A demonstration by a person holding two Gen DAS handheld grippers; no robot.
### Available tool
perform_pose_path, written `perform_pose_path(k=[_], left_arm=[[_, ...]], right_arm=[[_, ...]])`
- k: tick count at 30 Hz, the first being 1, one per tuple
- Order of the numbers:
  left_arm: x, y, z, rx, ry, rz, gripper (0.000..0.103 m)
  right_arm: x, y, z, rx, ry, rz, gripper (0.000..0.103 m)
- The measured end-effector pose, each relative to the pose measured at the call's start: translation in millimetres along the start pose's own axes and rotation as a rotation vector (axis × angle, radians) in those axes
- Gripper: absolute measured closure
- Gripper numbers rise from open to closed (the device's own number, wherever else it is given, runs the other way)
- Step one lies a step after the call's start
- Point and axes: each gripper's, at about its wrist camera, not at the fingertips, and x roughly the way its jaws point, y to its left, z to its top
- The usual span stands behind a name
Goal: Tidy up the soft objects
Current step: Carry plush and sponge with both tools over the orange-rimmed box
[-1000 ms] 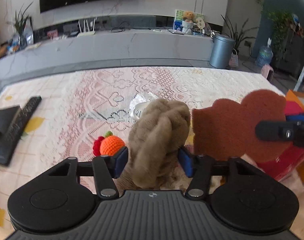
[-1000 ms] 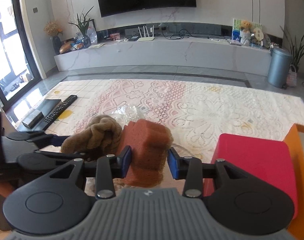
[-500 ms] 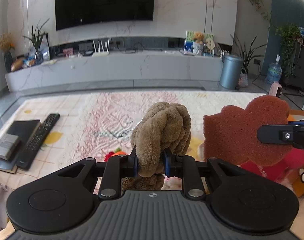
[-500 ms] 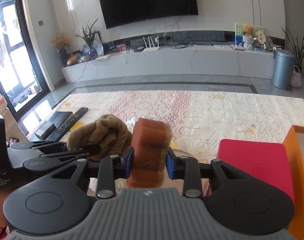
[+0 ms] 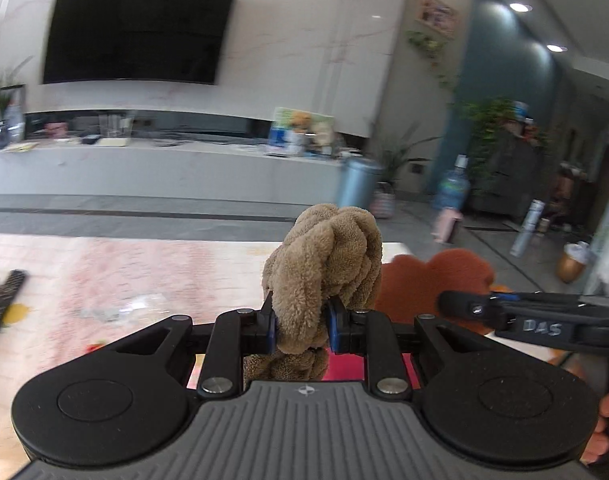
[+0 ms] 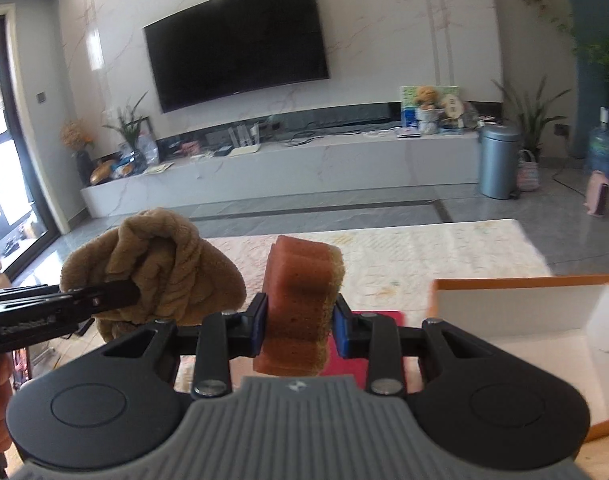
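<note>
- While both grippers are raised above the bench (image 6: pixel 444 240), each one carries a soft object.
- Left gripper (image 5: pixel 301 326): jaws pinch the brown towel (image 5: pixel 324 268), blue pads pressed into its lower folds; the bundle bulges up above them and a bit hangs below.
- Same towel (image 6: pixel 164 264) in the right wrist view sits to the left, clamped by the left gripper (image 6: pixel 116 296) seen side-on.
- Right gripper (image 6: pixel 300 330): jaws pinch the sponge (image 6: pixel 300 304), held upright on edge; rust-red face toward the camera, a tan layer along its right side.
- From the left wrist view the sponge (image 5: pixel 424 284) shows as a lobed rust-red shape just right of and behind the towel, with the right gripper (image 5: pixel 460 306) reaching in from the right.
- Towel and sponge hang side by side, close; whether they touch, I cannot tell.
- Box (image 6: pixel 524 312): orange-rimmed, white inside, open, on the bench below and right of the sponge.
- Red pad (image 6: pixel 356 352): flat on the bench, just left of the box, partly hidden by the right gripper; a strip of it (image 5: pixel 344 368) also shows under the left gripper.
- Bench carries a pale lace cloth (image 5: pixel 144 272); a remote (image 5: pixel 0 304) lies at its far left edge, and a crumpled clear wrapper (image 5: pixel 120 308) lies on the cloth, blurred.
- Room behind: wall TV (image 6: pixel 236 48), long white shelf (image 6: pixel 304 164), grey bin (image 6: pixel 498 162).
- Left wrist view is motion-blurred.
</note>
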Motion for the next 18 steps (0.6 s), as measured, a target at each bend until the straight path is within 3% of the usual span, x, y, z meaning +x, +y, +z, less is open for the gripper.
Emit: perform_pose_path(k=[4, 10, 18], left_arm=[[15, -39, 9, 0.027, 0.013, -0.099, 0.077], [53, -87, 18, 0.029, 0.095, -0.211, 0.077], [111, -124, 8, 0.04, 0.261, -0.218, 0.077]], right_arm=[[-26, -33, -2, 0.019, -0.02, -0.084, 0.07], [-48, -77, -11, 0.047, 0.009, -0.199, 0.07], [-32, -115, -26, 0.086, 0.123, -0.253, 0.07]])
